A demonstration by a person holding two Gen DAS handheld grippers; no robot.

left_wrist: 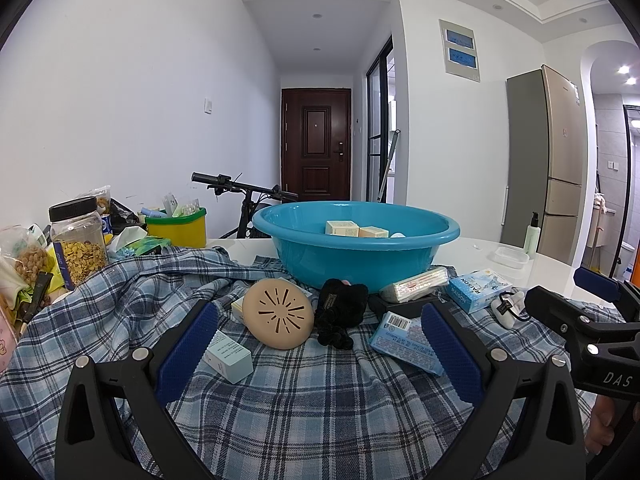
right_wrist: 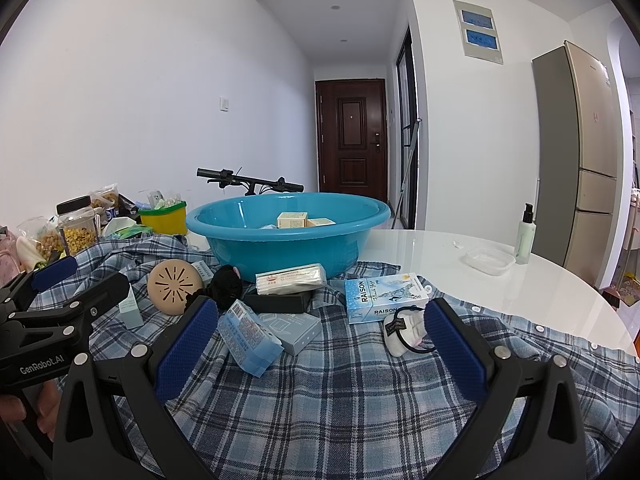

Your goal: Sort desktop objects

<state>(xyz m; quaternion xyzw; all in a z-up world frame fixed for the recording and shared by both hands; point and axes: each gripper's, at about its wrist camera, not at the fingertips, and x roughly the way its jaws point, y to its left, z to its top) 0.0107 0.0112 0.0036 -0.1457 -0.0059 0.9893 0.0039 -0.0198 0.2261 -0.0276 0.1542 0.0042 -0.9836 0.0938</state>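
A blue basin stands on a plaid cloth and holds small yellow boxes. In front lie a beige round disc, a black fabric item, a pale green box, a blue tissue pack, a RAISON box, a cotton swab pack and a white item with a black hair tie. My left gripper is open and empty above the cloth. My right gripper is open and empty; it also shows in the left wrist view.
Snack jars and a yellow-green tub stand at the left. A clear lidded container and a pump bottle stand on the white table at the right. A bicycle handlebar is behind the table.
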